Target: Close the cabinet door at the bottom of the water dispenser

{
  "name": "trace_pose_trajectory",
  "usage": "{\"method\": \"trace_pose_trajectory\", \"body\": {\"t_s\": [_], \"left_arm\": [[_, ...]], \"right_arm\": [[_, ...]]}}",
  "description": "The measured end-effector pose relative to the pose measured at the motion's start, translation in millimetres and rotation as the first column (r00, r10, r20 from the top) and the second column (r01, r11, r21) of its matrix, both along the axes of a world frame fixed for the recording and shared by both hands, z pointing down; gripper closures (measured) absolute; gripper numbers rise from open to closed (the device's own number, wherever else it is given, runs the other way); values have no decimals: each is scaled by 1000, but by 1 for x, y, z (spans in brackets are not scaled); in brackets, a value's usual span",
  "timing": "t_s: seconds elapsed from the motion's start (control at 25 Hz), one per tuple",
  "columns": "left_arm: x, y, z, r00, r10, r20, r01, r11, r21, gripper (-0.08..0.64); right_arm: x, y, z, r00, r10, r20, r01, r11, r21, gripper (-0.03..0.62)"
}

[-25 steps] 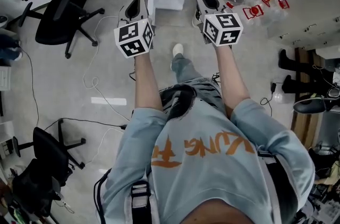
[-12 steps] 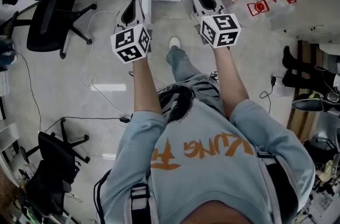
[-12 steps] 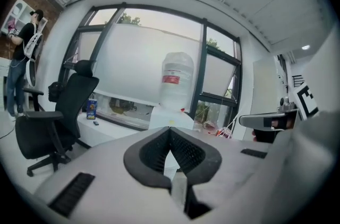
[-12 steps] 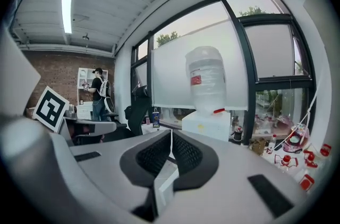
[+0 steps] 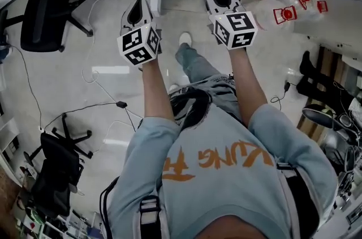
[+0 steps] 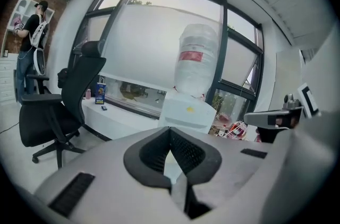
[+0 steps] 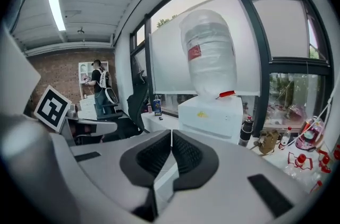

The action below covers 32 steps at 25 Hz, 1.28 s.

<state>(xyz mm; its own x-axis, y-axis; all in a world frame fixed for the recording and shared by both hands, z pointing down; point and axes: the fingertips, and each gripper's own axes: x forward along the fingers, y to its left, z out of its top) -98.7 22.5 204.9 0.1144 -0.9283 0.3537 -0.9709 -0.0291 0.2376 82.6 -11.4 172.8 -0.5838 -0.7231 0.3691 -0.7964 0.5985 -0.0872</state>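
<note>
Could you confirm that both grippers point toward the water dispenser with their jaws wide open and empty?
Not quite: the jaws are shut, not wide open. In their own views the left gripper and right gripper have tips together, empty, pointing toward the water dispenser.

A pale glossy floor (image 5: 68, 90) strewn with cables (image 5: 120, 104) carries black office chairs (image 5: 42, 11), while dark-framed windows (image 6: 143, 42) with white blinds, a brick wall (image 7: 58, 66) and a ceiling strip light (image 7: 54, 2) enclose the room.

Steeply down from overhead in the head view; low, near level in both gripper views, sharing the dispenser (image 6: 188, 111) close ahead.
</note>
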Motion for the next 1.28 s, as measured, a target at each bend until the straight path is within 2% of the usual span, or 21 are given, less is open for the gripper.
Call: {"method": "trace_pose_trajectory", "body": {"t_s": [0.24, 0.36, 0.48, 0.84, 1.28], "left_arm": [[12, -50, -5, 999, 13, 46, -12, 1000, -12, 538], [5, -57, -1, 998, 7, 70, -5, 1000, -31, 538], [-5, -63, 11, 998, -2, 64, 6, 998, -62, 538], [-5, -72, 104, 997, 79, 17, -74, 980, -187, 538], [-9, -50, 189, 989, 149, -19, -148, 953, -263, 538]], "right_arm": [[-4, -63, 14, 999, -16, 51, 18, 999, -28, 563], [-15, -73, 30, 997, -26, 68, 30, 998, -58, 563], [-28, -77, 51, 997, -44, 56, 49, 994, -93, 563], [-51, -76, 131, 999, -39, 3, 39, 983, -179, 563], [-72, -51, 222, 992, -105, -62, 86, 962, -258, 563]]}}
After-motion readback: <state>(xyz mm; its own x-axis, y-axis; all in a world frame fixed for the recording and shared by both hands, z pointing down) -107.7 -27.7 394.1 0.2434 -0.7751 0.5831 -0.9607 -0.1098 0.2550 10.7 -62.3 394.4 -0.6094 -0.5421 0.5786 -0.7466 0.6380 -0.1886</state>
